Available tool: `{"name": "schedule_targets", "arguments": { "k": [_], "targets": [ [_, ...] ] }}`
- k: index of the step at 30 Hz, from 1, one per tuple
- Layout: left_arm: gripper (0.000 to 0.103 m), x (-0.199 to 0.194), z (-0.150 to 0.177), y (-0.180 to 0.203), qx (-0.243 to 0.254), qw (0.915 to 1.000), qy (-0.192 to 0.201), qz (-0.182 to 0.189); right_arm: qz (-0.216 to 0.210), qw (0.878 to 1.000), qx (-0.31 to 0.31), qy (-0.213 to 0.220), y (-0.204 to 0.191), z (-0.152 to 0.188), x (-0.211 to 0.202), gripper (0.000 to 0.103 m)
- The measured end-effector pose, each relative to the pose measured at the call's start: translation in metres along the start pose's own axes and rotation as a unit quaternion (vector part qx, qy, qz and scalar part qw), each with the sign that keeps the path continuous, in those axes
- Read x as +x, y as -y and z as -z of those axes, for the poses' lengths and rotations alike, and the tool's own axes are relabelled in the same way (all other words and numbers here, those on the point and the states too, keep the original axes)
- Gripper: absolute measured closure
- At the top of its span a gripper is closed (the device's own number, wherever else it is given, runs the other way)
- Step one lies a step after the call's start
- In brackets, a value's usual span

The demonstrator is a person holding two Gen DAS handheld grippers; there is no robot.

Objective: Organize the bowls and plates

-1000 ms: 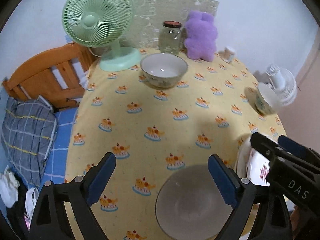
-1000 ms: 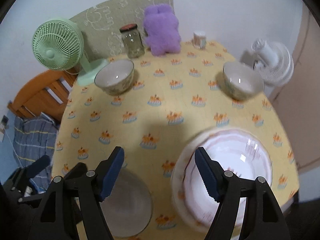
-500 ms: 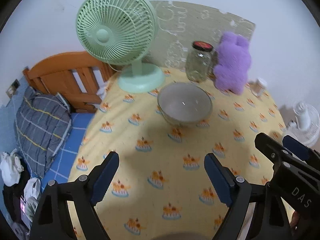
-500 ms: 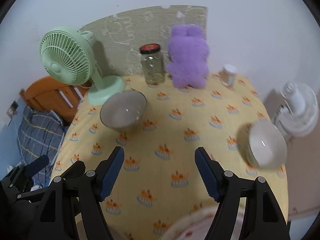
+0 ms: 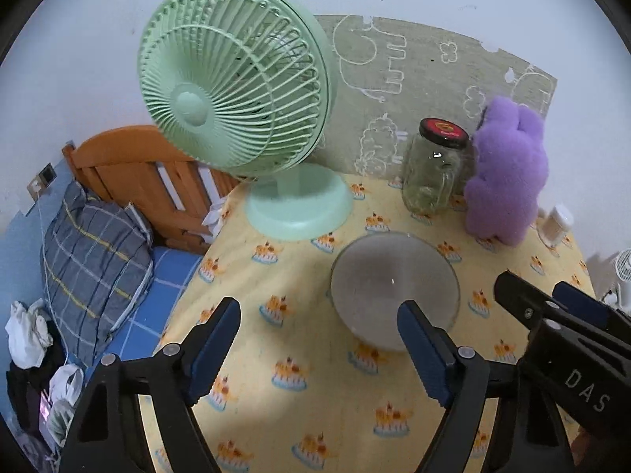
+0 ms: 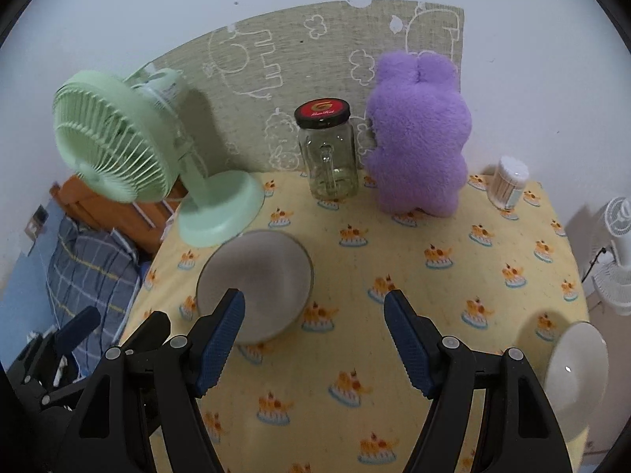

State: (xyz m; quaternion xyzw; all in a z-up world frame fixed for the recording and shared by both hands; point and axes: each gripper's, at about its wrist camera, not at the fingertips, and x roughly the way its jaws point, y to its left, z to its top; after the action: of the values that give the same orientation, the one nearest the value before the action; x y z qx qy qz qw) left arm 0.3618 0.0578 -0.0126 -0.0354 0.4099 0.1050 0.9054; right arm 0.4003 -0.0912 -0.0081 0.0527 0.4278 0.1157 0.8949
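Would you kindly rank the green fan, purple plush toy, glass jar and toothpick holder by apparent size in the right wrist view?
1. Green fan
2. Purple plush toy; close to the fan in extent, so this order is unsure
3. Glass jar
4. Toothpick holder

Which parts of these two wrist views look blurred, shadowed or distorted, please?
Left wrist view: fisheye bends the wall; the near bowl sits grey in shadow, with one small glint. Right wrist view: the green fan and that bowl are motion-smeared; the glass jar stays sharp; the second bowl is stretched at the rim.
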Motion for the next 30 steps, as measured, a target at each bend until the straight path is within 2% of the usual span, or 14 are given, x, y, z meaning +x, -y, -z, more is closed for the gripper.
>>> {"name": "schedule_targets", "arguments": {
  "k": [2, 6, 9, 11, 14, 16, 21, 22, 23, 26, 30],
  "targets": [
    [0.021, 0.014, -0.003, 0.002, 0.0, 1.0, -0.008, 0.004, -0.004, 1.0, 0.003, -0.005, 0.0, -0.006, 0.014, 0.027],
    [0.031, 0.043, -0.008, 0.003, 0.0, 0.9997, -0.023, 0.003, 0.001, 1.0, -0.001, -0.016, -0.003, -0.013, 0.045, 0.027],
    [0.031, 0.06, -0.011, 0.002, -0.001, 0.9996, -0.028, 0.006, 0.001, 1.0, 0.001, -0.022, -0.003, -0.016, 0.065, 0.03],
    [0.032, 0.071, -0.013, 0.001, -0.004, 0.9994, -0.033, 0.009, -0.005, 1.0, 0.004, -0.025, -0.004, -0.018, 0.077, 0.039],
    [0.04, 0.084, -0.013, 0.005, 0.006, 0.9992, -0.038, 0.008, -0.009, 0.999, -0.003, -0.032, -0.008, -0.021, 0.095, 0.048],
    [0.047, 0.091, -0.014, 0.008, 0.015, 0.9989, -0.043, 0.013, -0.004, 0.999, -0.007, -0.035, -0.011, -0.02, 0.103, 0.052],
    [0.054, 0.105, -0.014, 0.011, 0.02, 0.998, -0.056, 0.019, 0.0, 0.999, -0.002, -0.042, -0.011, -0.019, 0.118, 0.059],
    [0.06, 0.108, -0.014, 0.013, 0.023, 0.9978, -0.059, 0.019, 0.0, 0.999, -0.003, -0.044, -0.011, -0.019, 0.122, 0.068],
    [0.062, 0.111, -0.013, 0.015, 0.027, 0.9976, -0.061, 0.017, -0.001, 0.999, -0.007, -0.047, -0.012, -0.019, 0.124, 0.078],
    [0.07, 0.119, -0.011, 0.017, 0.025, 0.9971, -0.068, 0.025, 0.014, 0.998, -0.02, -0.053, -0.014, -0.018, 0.132, 0.081],
    [0.074, 0.119, -0.011, 0.021, 0.028, 0.9974, -0.065, 0.013, 0.016, 0.998, -0.025, -0.051, -0.016, -0.018, 0.133, 0.081]
  ]
}}
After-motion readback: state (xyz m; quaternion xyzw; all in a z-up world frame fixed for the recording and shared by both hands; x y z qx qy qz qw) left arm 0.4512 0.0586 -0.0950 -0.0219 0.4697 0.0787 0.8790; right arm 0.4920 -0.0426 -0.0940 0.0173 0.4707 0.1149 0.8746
